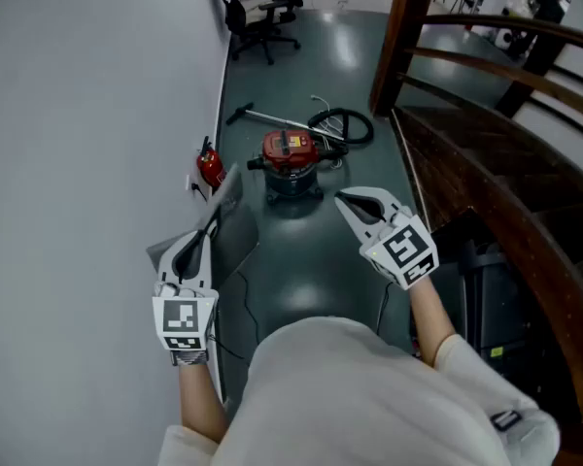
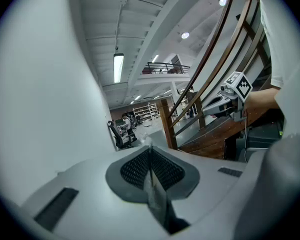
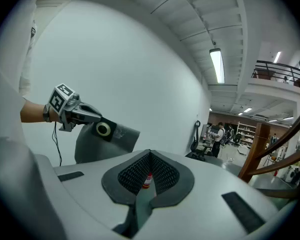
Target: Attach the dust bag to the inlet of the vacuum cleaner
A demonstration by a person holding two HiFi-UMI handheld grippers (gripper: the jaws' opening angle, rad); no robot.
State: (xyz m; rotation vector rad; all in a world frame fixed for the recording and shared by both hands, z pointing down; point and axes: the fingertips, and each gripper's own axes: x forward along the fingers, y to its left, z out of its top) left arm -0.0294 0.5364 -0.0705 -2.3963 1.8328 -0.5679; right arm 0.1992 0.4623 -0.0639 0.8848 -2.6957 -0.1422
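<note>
The grey dust bag (image 1: 225, 200) is pinched along its edge by the left gripper (image 1: 210, 229). In the left gripper view, a thin fold of the bag can be seen pressed between the closed jaws. From the person's chest the bag is held out toward 11 o'clock, just beside the white wall (image 1: 78, 163) and above the dark floor (image 1: 311, 260). In the right gripper view, a round yellowish ring (image 3: 103, 129) on a dark patch is seen on the bag, just under the left gripper's tips.

The right gripper (image 1: 344, 200) is held toward 1 o'clock from the person's chest, well apart from the bag. Its jaws are pressed together and nothing is gripped between them.

The red vacuum cleaner (image 1: 291, 153) stands on the floor at 12 o'clock, beyond both grippers and touched by neither. Its black hose (image 1: 355, 124) is coiled at 2 o'clock from it. A red fire extinguisher (image 1: 211, 168) stands at 9 o'clock from the vacuum cleaner, against the wall. A wooden staircase (image 1: 486, 183) runs along the 3 o'clock side of the head view, and an office chair (image 1: 262, 17) is seen far off at 12 o'clock.
</note>
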